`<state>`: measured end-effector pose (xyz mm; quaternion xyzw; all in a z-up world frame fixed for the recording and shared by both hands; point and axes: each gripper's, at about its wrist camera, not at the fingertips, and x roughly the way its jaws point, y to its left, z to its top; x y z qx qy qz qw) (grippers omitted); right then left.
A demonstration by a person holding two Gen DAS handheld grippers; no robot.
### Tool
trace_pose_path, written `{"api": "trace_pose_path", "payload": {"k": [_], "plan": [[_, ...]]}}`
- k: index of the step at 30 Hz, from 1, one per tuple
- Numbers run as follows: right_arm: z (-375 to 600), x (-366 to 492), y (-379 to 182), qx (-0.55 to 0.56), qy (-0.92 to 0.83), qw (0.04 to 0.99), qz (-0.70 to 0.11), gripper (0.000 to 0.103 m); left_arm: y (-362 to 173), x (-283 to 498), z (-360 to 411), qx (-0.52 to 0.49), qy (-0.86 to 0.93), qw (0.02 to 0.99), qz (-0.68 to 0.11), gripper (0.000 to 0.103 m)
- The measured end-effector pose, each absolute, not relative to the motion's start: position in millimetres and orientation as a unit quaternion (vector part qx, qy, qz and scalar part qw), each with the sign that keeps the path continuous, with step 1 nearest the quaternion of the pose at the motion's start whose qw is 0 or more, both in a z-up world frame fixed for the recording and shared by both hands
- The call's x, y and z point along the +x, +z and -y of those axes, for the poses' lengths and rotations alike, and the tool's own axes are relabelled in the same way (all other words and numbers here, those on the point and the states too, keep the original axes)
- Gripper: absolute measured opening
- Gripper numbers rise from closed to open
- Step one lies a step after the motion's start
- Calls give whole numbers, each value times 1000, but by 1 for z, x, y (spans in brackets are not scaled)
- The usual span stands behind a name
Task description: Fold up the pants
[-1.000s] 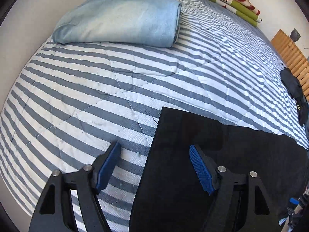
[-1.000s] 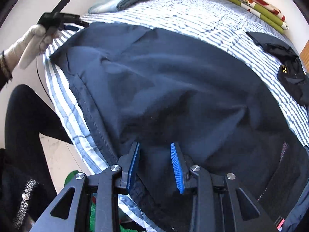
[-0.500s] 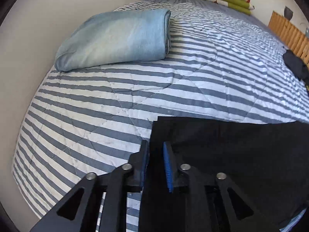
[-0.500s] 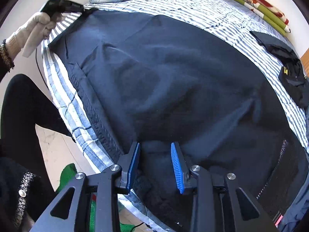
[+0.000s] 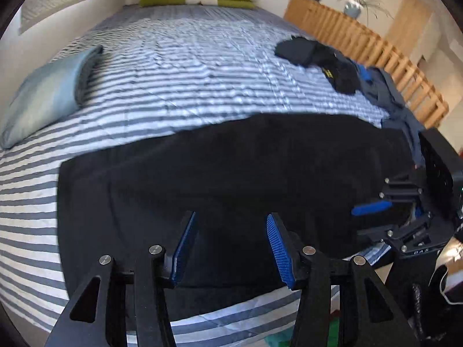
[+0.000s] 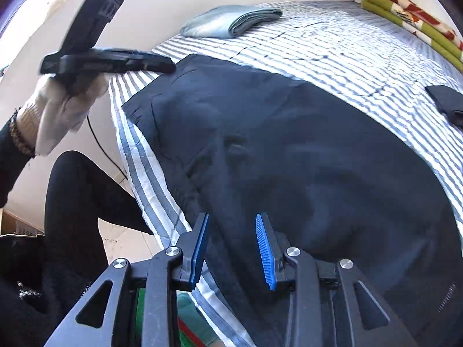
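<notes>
Right wrist view: my right tongs point(image 6: 233, 250) stand narrowly parted above the dark pants point(image 6: 289, 159), gripping nothing. Left tongs point(image 5: 230, 248) are opening, empty, over the same pants spread on the striped bed point(image 5: 188, 66); folded blue cloth point(image 5: 43, 95) lies beyond, left.

The gloved hand point(image 6: 58, 110) is blurred by motion. The dark pants point(image 6: 303, 159) run out of the picture at the lower right. The yellow label point(image 5: 328, 73) on the black clothes point(image 5: 318, 57) is too small to read.
</notes>
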<state>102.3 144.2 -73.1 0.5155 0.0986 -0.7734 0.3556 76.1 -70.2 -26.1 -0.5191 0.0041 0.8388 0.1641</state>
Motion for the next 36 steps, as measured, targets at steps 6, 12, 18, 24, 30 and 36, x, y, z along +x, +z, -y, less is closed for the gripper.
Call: {"api": "trace_pose_path", "payload": {"k": [6,12,18,24,30,36], "plan": [[-143,117,-82,532,-755,354,-145,30,-51,79,52,-549,821,155,-30,52],[-175,89,-47,496,-801,325,-75,30,-52,50,14,-539,821,186,-43,56],[-195,75,-91,563,-767,298,-80,30,-39,26,6,-537,825,176,-23,55],[-244,52,-34,489,-832,254,-55,30,-9,-17,-52,-499,832,237,-37,61],[-275,-2,-56,506,-838,202,-34,37,-26,-90,-96,-525,807,269,-13,71],[-281,26,-71,497,-839,220,-39,8,-61,-120,-100,-585,753,297,57,71]]}}
